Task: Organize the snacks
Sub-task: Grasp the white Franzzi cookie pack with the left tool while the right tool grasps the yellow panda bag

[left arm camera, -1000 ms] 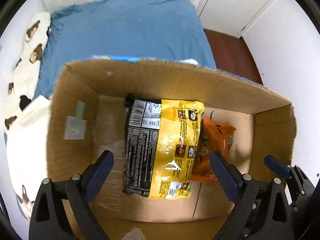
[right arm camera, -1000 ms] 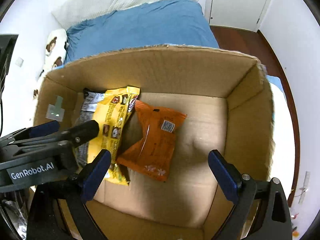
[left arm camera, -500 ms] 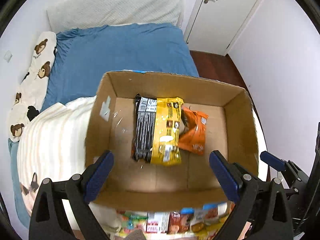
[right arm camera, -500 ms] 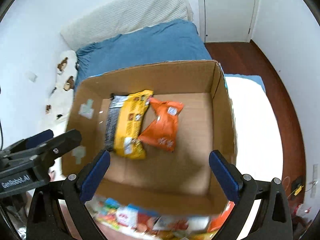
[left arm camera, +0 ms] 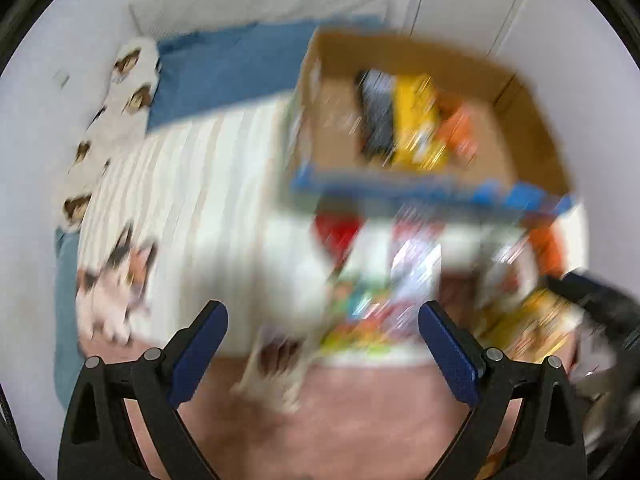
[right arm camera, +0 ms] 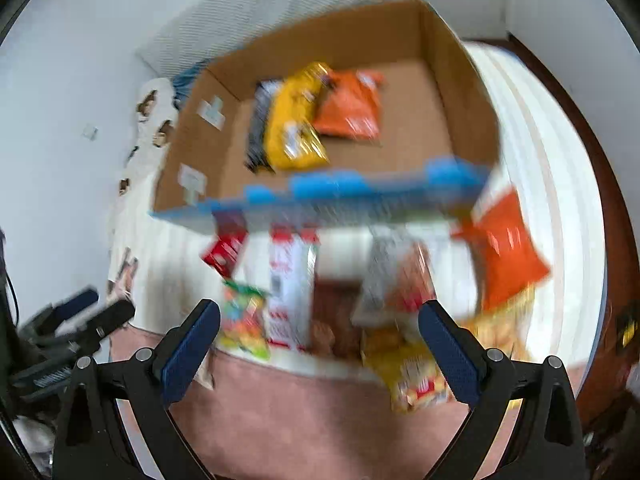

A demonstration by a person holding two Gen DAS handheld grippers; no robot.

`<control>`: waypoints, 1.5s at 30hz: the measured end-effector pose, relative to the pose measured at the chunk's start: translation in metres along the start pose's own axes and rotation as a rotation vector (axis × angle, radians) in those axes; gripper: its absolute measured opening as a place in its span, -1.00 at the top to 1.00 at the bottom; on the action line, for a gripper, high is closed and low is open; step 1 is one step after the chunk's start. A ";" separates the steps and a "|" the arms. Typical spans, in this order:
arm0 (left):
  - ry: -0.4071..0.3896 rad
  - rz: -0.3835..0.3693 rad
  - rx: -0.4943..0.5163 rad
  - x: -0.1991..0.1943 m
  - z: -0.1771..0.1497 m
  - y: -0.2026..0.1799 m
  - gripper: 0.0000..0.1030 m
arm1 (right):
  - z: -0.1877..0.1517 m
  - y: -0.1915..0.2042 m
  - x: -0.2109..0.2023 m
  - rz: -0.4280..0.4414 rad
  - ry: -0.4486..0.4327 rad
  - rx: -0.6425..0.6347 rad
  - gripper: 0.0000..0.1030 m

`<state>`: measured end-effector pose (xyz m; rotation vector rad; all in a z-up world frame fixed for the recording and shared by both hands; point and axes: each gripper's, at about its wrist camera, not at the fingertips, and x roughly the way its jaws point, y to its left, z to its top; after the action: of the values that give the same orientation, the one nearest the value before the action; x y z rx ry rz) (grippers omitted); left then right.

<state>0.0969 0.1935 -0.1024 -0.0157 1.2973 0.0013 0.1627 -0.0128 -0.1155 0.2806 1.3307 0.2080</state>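
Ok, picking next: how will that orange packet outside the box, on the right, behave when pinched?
The orange packet looks like a puffy foil pouch, so probably light and crushable. Its glossy film may slip, so pinch a seam. It leans on other snacks, so neighbours may shift.

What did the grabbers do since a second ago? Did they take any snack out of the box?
Both grippers pulled back out of the cardboard box toward the loose snack pile in front of it. The left gripper and right gripper took nothing; their jaws stay wide open and empty. The yellow packet and orange packet lie in the box as before.
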 end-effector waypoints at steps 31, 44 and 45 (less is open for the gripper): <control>0.310 0.021 0.042 0.140 -0.045 0.012 -0.80 | -0.084 -0.018 0.103 -0.174 0.237 -0.276 -0.77; 0.346 -0.121 -0.132 0.125 -0.104 0.011 -0.16 | -0.109 -0.052 0.111 -0.017 0.310 0.049 -0.79; 0.360 -0.120 -0.135 0.130 -0.107 0.011 -0.16 | -0.108 -0.049 0.108 -0.043 0.287 0.014 -0.79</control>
<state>0.0288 0.2026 -0.2561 -0.2179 1.6530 -0.0172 0.0817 -0.0169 -0.2542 0.2396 1.6212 0.2076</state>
